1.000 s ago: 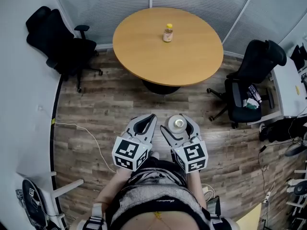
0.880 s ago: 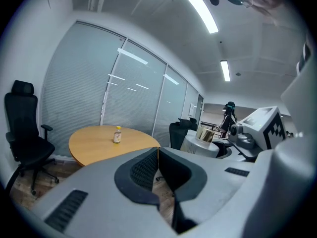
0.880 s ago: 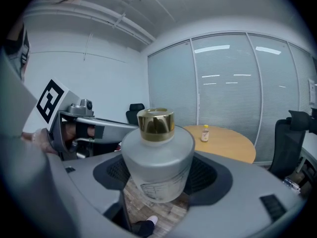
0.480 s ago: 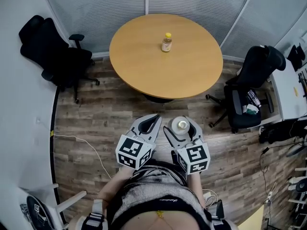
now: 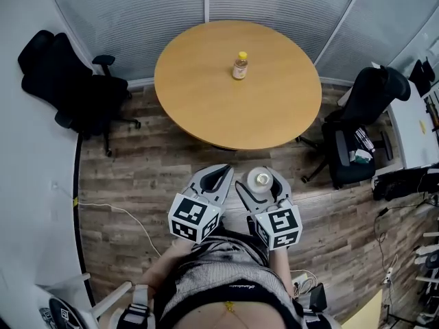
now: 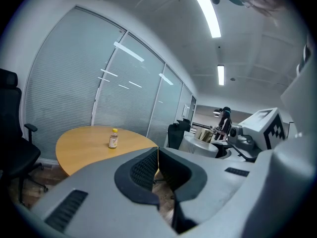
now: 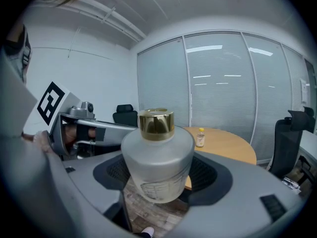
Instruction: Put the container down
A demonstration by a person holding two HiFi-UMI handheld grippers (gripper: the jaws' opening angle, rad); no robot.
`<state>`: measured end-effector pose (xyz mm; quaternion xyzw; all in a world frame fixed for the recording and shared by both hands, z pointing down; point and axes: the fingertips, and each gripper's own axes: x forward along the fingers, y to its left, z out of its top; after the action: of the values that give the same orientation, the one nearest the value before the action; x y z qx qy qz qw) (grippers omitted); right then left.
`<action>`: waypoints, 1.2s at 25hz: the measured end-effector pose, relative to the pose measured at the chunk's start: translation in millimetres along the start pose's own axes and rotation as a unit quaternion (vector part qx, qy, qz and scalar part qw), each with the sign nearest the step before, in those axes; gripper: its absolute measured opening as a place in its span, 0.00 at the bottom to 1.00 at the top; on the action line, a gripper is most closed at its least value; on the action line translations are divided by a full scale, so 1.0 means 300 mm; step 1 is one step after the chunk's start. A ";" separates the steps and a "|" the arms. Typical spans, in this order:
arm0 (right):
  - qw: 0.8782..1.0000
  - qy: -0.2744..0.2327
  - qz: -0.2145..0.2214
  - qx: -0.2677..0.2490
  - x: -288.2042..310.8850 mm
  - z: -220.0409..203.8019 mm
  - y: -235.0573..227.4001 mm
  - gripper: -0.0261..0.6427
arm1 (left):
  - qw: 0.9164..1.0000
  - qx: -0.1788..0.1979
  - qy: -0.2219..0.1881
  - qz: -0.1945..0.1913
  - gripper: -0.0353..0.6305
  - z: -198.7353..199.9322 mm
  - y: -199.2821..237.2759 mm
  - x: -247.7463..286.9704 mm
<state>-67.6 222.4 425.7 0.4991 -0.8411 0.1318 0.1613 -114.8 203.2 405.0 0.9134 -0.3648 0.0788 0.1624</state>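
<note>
— Left gripper (image 5: 221, 173)?
— Held low in front of the torso, pointing forward. Its jaws are pressed together with nothing between them.
— And the right gripper (image 5: 261, 175)?
— Just beside the left one and level with it. Its jaws are clamped on the upright container (image 5: 258, 179).

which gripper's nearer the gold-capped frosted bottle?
Right. The right gripper is clamped on the frosted bottle; the left gripper is beside it, jaws shut and empty, apart from it.
</note>
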 end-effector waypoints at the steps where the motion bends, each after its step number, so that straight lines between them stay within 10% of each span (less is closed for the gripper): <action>1: 1.000 0.000 0.000 0.001 0.014 0.004 0.001 0.56 | 1.000 0.001 0.004 -0.002 0.08 -0.001 0.012 0.005; 30: 1.000 0.005 0.008 0.014 0.185 0.034 0.001 0.56 | 1.000 -0.006 0.025 -0.017 0.08 0.010 0.169 0.058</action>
<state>-94.4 174.3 438.8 0.4937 -0.8425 0.1476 0.1572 -137.3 156.4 419.0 0.9161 -0.3457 0.0967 0.1786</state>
